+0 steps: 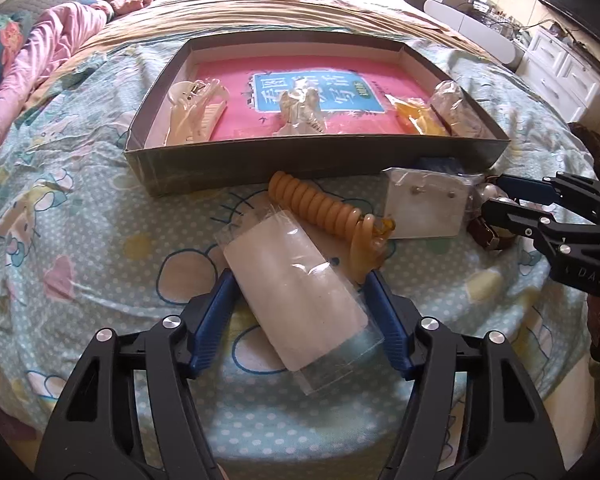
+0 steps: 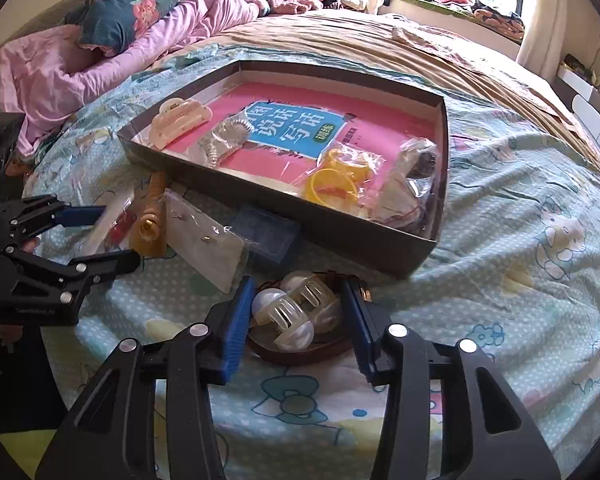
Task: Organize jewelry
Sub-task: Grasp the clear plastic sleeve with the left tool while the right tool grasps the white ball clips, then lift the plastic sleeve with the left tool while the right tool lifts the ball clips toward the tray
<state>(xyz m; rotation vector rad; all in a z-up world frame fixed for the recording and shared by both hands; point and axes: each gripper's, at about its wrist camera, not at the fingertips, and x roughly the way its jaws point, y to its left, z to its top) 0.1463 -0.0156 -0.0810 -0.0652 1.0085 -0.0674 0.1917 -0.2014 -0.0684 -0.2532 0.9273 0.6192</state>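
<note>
My left gripper (image 1: 300, 276) has its blue pads against both sides of a white packet in a clear bag (image 1: 296, 300), which lies slanted on the bedspread. An orange spiral hair clip (image 1: 320, 204) and a bagged earring card (image 1: 424, 204) lie just beyond it. My right gripper (image 2: 298, 282) is shut on a clear hair claw with pearl balls (image 2: 296, 312), which rests on a brown band (image 2: 300, 354). Behind both stands the dark cardboard tray (image 1: 188, 172), holding a pink book, a cream hair claw (image 1: 192, 112) and several bagged pieces. The right gripper (image 1: 490, 196) shows at the left wrist view's right edge.
A small blue box (image 2: 268, 236) sits against the tray's front wall. A pink quilt (image 2: 60, 76) and a floral pillow (image 2: 120, 12) lie at the far left of the bed. White drawers (image 1: 560, 72) stand beyond the bed's right side.
</note>
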